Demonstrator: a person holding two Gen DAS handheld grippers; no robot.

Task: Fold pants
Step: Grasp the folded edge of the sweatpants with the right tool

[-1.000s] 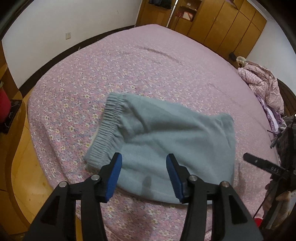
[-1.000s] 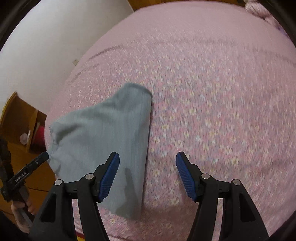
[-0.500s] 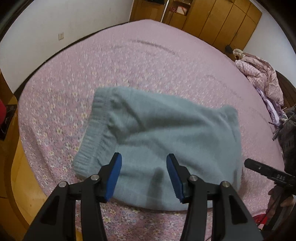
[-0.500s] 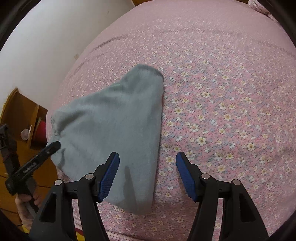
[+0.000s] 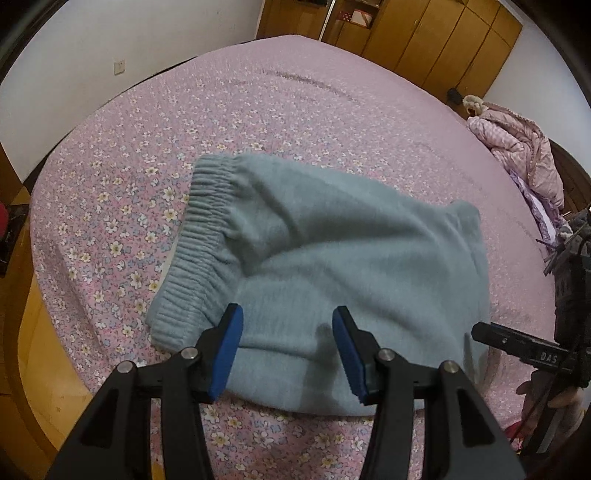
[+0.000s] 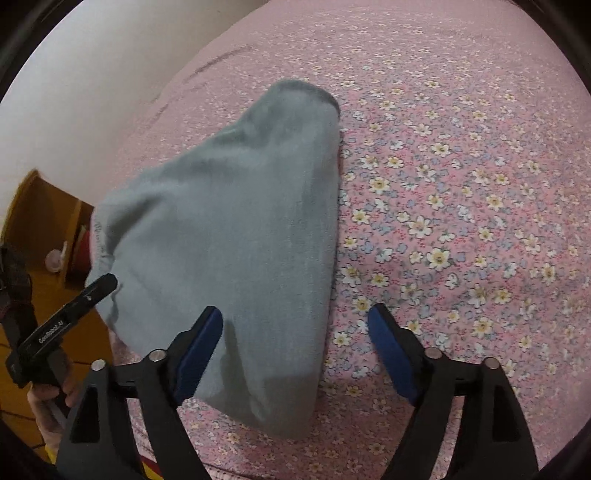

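One bed [image 5: 295, 96] in a pink floral sheet fills both views, and one wooden wardrobe [image 5: 424, 33] stands behind it. One pink quilted jacket [image 5: 517, 155] lies heaped at the bed's far right edge. One pair of grey-blue pants [image 5: 332, 266] rests folded near the bed's near edge, elastic waistband [image 5: 199, 236] to the left. There are two grippers. The left gripper [image 5: 288, 347] hovers over the pants' near hem, its blue fingers [image 5: 229, 347] spread wide and empty. The right gripper [image 6: 295, 350] is likewise agape, holding nothing; its left finger sits over the pants' folded right end, its right finger over bare sheet.
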